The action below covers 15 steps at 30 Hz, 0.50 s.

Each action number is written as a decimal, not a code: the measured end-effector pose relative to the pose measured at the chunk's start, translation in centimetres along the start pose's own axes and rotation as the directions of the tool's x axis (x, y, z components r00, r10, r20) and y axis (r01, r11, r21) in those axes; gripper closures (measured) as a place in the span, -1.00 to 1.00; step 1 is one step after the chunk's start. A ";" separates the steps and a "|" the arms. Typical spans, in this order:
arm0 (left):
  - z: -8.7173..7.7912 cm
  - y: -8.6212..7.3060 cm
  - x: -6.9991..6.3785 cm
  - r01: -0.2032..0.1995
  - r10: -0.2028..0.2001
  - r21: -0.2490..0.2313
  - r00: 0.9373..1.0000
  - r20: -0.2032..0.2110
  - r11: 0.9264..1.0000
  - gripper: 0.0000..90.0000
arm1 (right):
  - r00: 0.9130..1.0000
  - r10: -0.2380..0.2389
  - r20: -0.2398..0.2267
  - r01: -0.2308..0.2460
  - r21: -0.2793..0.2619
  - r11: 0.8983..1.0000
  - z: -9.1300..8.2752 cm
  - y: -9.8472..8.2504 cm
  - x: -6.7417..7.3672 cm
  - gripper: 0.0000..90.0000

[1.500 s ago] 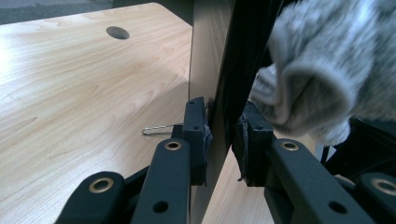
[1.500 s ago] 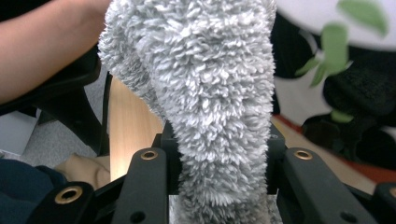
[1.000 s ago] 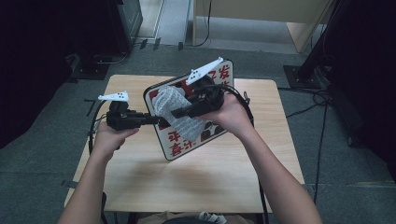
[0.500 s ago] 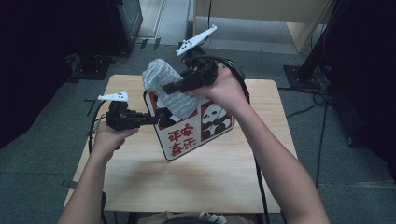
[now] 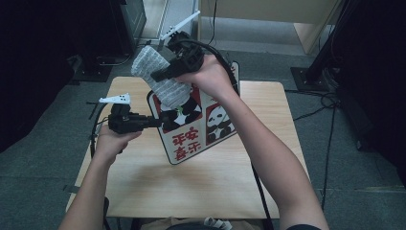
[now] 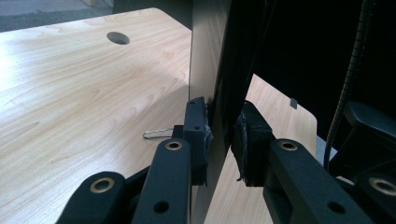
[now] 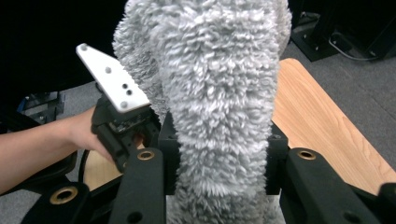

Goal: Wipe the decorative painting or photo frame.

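We see the left claw (image 5: pixel 155 122) closed on the bag (image 5: pixel 210 124) edge above the tabletop (image 5: pixel 201 187); the right claw (image 5: pixel 160 76) clamps the grey cloth (image 5: pixel 155 76), lifted.

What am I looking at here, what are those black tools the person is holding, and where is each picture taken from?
A person at a wooden table holds a two-jaw clamp in each hand. One picture looks down from above; the other two come from cameras riding on the clamps. The left hand-held gripper is shut on the edge of a panda bag, which stands on the table. The right hand-held gripper is shut on a fluffy grey cloth, lifted above the bag. A small wire clip lies on the table.
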State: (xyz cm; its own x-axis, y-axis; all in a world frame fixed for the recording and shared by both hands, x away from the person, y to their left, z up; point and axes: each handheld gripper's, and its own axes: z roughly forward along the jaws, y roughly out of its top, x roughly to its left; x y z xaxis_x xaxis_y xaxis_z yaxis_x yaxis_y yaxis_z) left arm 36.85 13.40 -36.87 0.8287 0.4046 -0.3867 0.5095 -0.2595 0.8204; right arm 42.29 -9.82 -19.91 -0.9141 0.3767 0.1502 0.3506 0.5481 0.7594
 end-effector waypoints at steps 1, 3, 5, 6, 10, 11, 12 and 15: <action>0.0 0.0 0.0 -0.001 0.001 -0.001 1.000 -0.001 1.000 0.71 | 1.000 -0.001 0.001 0.001 0.005 1.000 0.3 0.1 0.0 0.40; 0.0 0.0 0.0 -0.005 0.005 0.000 1.000 -0.004 1.000 0.72 | 1.000 -0.004 0.007 0.004 0.019 1.000 1.0 0.2 -0.1 0.40; 0.0 0.0 0.0 -0.005 0.005 -0.001 1.000 -0.005 1.000 0.72 | 1.000 -0.008 0.016 0.007 0.037 0.999 1.6 0.2 -0.1 0.40; 0.0 0.0 -0.1 -0.005 0.005 -0.001 1.000 -0.006 1.000 0.72 | 1.000 -0.008 0.016 0.007 0.043 0.999 1.9 0.2 0.0 0.40; 0.0 0.0 0.0 -0.014 0.014 0.003 1.000 -0.009 1.000 0.72 | 1.000 0.001 0.014 -0.001 0.045 0.999 2.4 0.0 -0.2 0.38; 0.0 0.0 0.0 -0.012 0.012 0.002 1.000 -0.010 1.000 0.72 | 1.000 0.007 0.011 -0.008 0.046 0.999 2.5 -0.1 -0.3 0.37; 0.0 0.0 0.0 -0.013 0.013 0.001 1.000 -0.010 1.000 0.72 | 1.000 0.014 0.008 -0.014 0.044 0.999 2.6 -0.2 -0.4 0.34; 0.0 0.0 0.0 -0.015 0.015 0.001 1.000 -0.010 1.000 0.72 | 1.000 0.016 0.027 -0.017 0.042 0.999 2.8 -0.4 -0.6 0.26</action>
State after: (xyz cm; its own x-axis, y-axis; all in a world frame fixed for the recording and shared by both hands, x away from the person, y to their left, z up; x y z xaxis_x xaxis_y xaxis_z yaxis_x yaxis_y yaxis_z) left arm 36.80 13.40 -36.87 0.8338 0.4097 -0.3699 0.4972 -0.2662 0.8258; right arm 43.27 -8.21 -22.04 -0.9027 0.4051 0.1452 0.3744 0.5729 0.7292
